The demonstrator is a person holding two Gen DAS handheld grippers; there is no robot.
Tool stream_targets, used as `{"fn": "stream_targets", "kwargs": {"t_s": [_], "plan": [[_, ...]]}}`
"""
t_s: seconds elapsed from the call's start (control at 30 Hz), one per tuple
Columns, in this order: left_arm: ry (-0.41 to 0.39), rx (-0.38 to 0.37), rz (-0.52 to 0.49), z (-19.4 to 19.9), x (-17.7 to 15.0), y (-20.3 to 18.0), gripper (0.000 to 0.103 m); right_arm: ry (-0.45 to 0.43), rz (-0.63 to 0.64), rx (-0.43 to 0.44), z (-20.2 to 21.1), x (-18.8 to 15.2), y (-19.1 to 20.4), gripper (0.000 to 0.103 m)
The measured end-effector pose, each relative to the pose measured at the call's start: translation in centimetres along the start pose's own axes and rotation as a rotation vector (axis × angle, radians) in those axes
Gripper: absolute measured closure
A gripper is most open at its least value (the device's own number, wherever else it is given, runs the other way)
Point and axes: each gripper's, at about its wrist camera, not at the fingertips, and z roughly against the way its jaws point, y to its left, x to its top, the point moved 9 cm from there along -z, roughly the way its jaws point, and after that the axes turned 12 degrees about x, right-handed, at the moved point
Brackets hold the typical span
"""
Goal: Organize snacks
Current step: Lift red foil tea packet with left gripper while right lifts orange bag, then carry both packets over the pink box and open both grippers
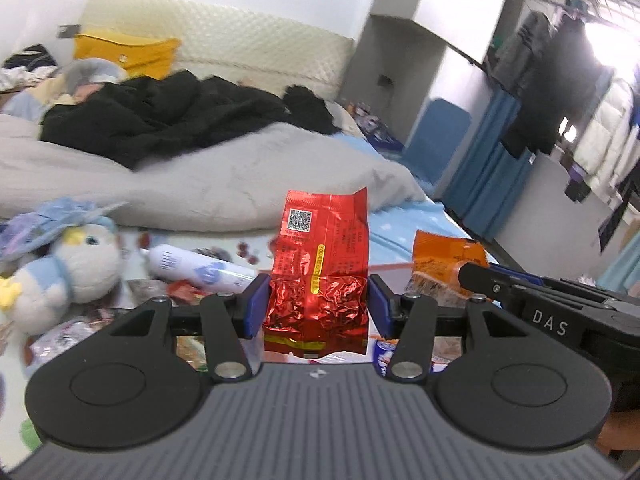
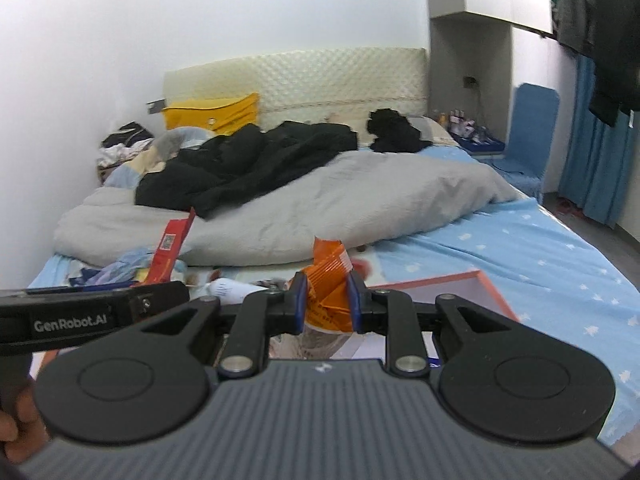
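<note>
The left gripper (image 1: 318, 306) is clamped on a red foil packet (image 1: 320, 276), which stands upright between its blue pads, clear of the bed. The right gripper (image 2: 327, 304) is clamped on a crumpled orange packet (image 2: 329, 284), also lifted. Neither packet is placed yet. An open box (image 2: 486, 286) with a salmon-coloured rim lies just ahead and to the right of the right gripper and is the probable destination. Ahead and to the left of the left gripper, loose wrapped snacks (image 1: 182, 292), a white tube (image 1: 192, 266) and a plush toy (image 1: 68, 270) lie on the sheet. Judged progress: early to middle; most sorting is left.
</note>
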Motion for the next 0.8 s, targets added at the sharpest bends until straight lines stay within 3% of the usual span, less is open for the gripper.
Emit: {"fn": "stream_targets", "kwargs": {"t_s": [0.4, 0.8], "plan": [[0.202, -0.036, -0.113, -10.7, -5.0, -6.1, 0.045, 0.174, -0.162, -0.07, -5.3, -7.6, -8.9, 0.08], [0.34, -0.039, -0.168, -16.1, -9.5, -7.4, 0.045, 0.329, -0.234, -0.096, -8.0, -13.4, -12.3, 0.079]]}}
